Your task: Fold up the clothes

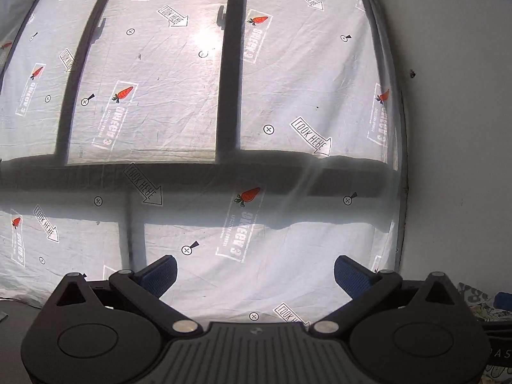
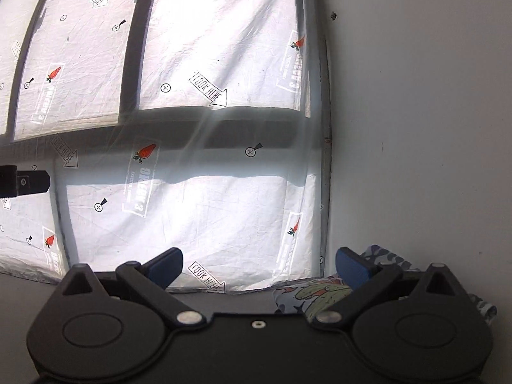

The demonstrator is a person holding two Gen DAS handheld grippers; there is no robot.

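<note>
**A:** How is the light?

**B:** Strong daylight comes through a printed white sheet (image 1: 179, 96) covering a window, so both views are backlit. A glare spot (image 1: 204, 36) burns out detail in the left wrist view. The window frame (image 1: 228, 64) shows as dark silhouetted bars.

**A:** And sharpness?

**B:** Mostly sharp, with no clear motion blur. The fisheye bends straight bars into curves, corners darken to black, and a pale streak (image 2: 198, 131) of flare crosses the right wrist view.

Each gripper, left gripper (image 1: 255, 272) and right gripper (image 2: 259, 268), comprised a black plastic body, two round hubs, linkage arms with silver pivot pins, and blue ribbed pads (image 1: 161, 273). The left body carried ridged grooves.
</note>
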